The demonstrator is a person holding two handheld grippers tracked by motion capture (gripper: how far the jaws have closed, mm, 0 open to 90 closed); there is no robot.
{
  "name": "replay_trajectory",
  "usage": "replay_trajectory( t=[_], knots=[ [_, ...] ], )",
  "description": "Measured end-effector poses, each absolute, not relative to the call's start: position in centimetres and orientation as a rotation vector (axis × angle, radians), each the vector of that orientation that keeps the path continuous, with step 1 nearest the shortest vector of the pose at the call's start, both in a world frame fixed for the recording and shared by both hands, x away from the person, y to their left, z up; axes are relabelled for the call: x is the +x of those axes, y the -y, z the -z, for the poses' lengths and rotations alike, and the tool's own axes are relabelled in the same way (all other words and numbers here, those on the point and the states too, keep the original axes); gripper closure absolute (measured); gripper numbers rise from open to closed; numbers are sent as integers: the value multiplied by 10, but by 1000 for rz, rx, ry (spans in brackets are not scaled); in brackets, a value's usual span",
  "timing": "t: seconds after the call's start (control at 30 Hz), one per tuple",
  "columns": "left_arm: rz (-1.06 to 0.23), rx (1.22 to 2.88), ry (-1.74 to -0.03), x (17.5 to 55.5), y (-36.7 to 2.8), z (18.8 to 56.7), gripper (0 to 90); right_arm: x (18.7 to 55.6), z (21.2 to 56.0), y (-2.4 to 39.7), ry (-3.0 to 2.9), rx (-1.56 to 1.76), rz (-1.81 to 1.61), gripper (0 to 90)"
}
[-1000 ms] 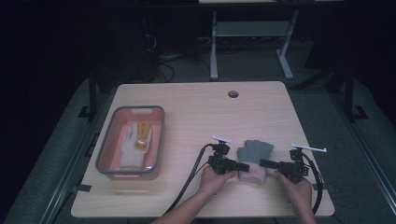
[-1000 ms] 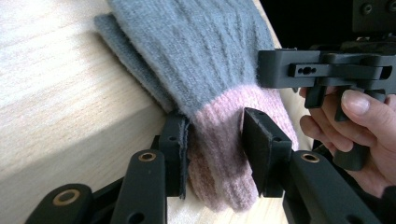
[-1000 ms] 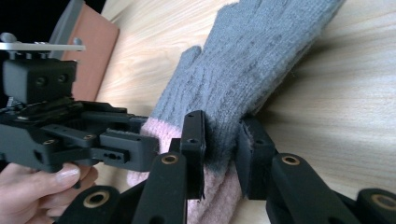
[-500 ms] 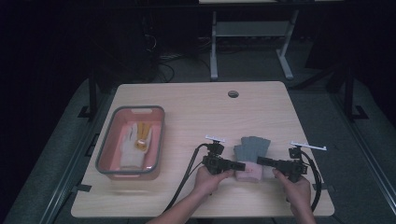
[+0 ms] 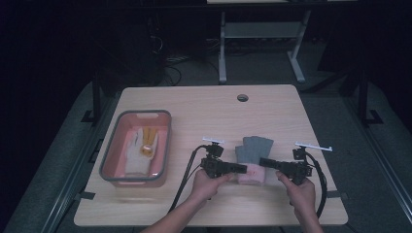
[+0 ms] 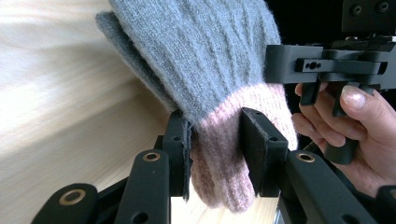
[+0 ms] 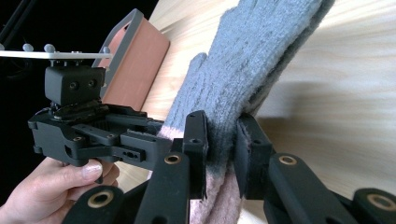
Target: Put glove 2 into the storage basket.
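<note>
The grey knitted glove with a pink ribbed cuff (image 5: 252, 158) lies on the pale wooden bench (image 5: 204, 111) at about 5 o'clock of its top, fingers pointing toward 12 o'clock and cuff toward us; in the high view we see the left hand-held gripper (image 5: 241, 169) reaching in from 9 o'clock and the right hand-held gripper (image 5: 265, 161) from 3 o'clock, both meeting at the cuff end; in the left gripper view its two black jaws are closed on the pink cuff (image 6: 224, 154), pinching the knit between them; in the right gripper view the jaws are likewise clamped on the glove where grey meets pink (image 7: 222, 135); a hand (image 5: 206, 184) grips each tool from 6 o'clock; well apart, at 9 o'clock of the bench, a grey-rimmed pink rectangular plastic tub (image 5: 108, 158) holds a white glove with yellow parts (image 5: 141, 145).
</note>
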State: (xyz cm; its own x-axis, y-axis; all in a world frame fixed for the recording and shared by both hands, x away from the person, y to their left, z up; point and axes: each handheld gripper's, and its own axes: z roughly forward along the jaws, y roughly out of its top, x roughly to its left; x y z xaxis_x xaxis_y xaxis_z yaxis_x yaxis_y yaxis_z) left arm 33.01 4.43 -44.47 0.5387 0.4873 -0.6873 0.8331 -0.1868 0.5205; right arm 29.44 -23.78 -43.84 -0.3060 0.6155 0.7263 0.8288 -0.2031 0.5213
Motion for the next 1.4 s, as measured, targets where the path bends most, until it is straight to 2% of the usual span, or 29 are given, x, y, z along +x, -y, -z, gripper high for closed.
replay_trajectory(
  t=[1.4],
  knots=[
    [356,1749,-1127,343,-122,406,651,342,395,163,1930,-1557,1506,764]
  ],
)
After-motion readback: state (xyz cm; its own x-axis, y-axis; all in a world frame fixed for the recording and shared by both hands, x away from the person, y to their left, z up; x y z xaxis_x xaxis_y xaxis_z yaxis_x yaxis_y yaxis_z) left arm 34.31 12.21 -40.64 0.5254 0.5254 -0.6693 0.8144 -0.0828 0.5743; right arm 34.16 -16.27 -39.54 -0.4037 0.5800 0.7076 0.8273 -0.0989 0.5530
